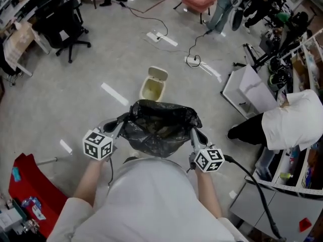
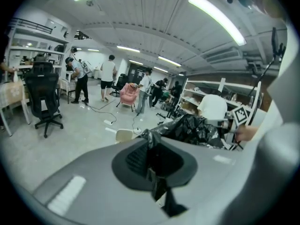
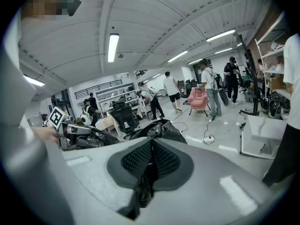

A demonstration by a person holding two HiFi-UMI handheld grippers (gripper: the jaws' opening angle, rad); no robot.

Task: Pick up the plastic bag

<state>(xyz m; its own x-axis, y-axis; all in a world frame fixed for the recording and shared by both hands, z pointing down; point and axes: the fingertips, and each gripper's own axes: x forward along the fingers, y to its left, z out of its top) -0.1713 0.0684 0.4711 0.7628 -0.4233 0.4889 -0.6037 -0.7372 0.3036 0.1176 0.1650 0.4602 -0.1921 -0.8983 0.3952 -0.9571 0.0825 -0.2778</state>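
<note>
Grey workshop floor (image 1: pixel 75 100) is stretching out below in the head view, where the black plastic bag (image 1: pixel 160 130) is hanging between the left tool (image 1: pixel 120 126) and the right tool (image 1: pixel 194 134), apparently lifted clear, with a cream bin (image 1: pixel 153 84) beyond it.

In the left gripper view, the left tool (image 2: pixel 152 175) is clamping the bag's rim.

In the right gripper view, the right tool (image 3: pixel 149 167) is pinching the opposite rim.

The pickup is looking essentially complete.

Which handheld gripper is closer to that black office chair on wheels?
Left. The left gripper, clamped on the black plastic bag, is on the same side as the black office chair; the right gripper grips the bag's opposite edge, farther away.
</note>
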